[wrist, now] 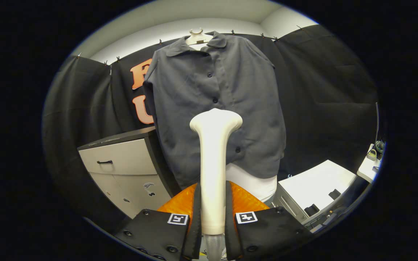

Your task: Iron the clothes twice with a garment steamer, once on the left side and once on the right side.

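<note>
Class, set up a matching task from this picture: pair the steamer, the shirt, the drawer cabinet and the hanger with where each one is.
Things:
1. garment steamer
2. grey shirt
3. drawer cabinet
4. hanger

Places:
A. beside the shirt, against the booth wall
B. clamped between the fingers of the gripper
C. at the shirt's collar
D. hanging beyond the steamer head

Pairs: 1-B, 2-D, 3-A, 4-C

The dark grey matt cloth shirt (pixel 216 101) hangs soft and creased; the cream smooth plastic steamer head (pixel 214 159) looks faintly glossy.
</note>
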